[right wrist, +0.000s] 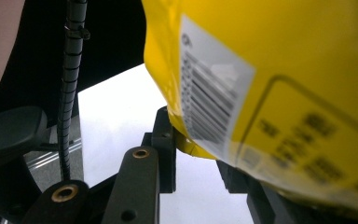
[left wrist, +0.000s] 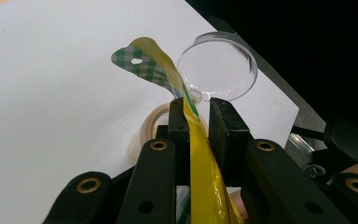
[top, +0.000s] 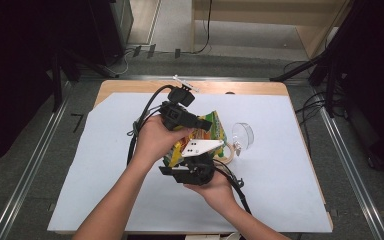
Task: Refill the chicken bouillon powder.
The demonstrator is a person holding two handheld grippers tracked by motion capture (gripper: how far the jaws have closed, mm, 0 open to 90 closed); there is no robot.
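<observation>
Both tools (top: 192, 137) gripping yellow bag (top: 207, 131)

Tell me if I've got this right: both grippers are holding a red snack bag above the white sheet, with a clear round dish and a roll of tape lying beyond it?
Not quite: the bag is yellow, not red, as the left gripper view shows. The rest holds: the left gripper and the right gripper both hold it above the white sheet, with the clear round dish and the roll of tape beyond.
</observation>
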